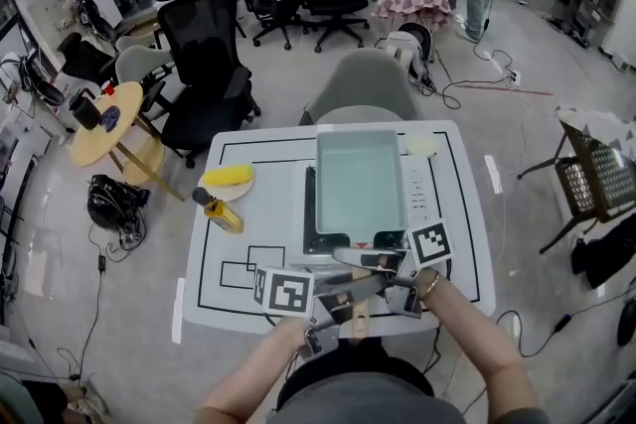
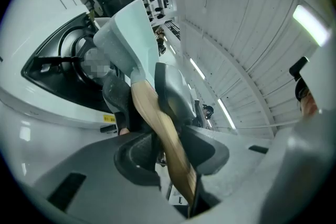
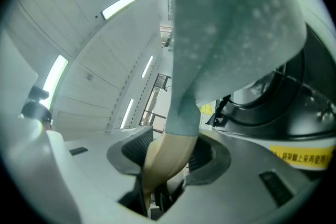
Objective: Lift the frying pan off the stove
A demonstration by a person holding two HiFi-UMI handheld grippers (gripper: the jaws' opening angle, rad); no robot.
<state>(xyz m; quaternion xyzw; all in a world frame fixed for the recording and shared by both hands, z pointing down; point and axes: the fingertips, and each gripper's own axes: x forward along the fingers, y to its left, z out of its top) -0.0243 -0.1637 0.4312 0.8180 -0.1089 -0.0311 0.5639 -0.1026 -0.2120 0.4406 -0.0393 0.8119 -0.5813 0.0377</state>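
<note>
A pale blue-green rectangular frying pan (image 1: 360,182) hangs over the black stove (image 1: 309,213) on the white table (image 1: 204,283). Its wooden handle (image 1: 360,313) points toward me. Both grippers are shut on that handle: the left gripper (image 1: 333,298) nearer me, the right gripper (image 1: 383,273) closer to the pan. In the left gripper view the handle (image 2: 168,139) runs between the left gripper's (image 2: 149,99) jaws, and the pan (image 2: 128,34) is tilted beside the burner (image 2: 58,76). In the right gripper view the right gripper (image 3: 170,149) clamps the handle (image 3: 165,160), and a gap shows between the pan (image 3: 236,23) and the burner (image 3: 273,107).
Left of the stove lie a yellow item on a plate (image 1: 228,177) and a yellow bottle with a black cap (image 1: 217,211). A pale round thing (image 1: 421,146) sits at the table's far right. A grey chair (image 1: 363,84) stands behind the table, with black office chairs (image 1: 204,65) beyond.
</note>
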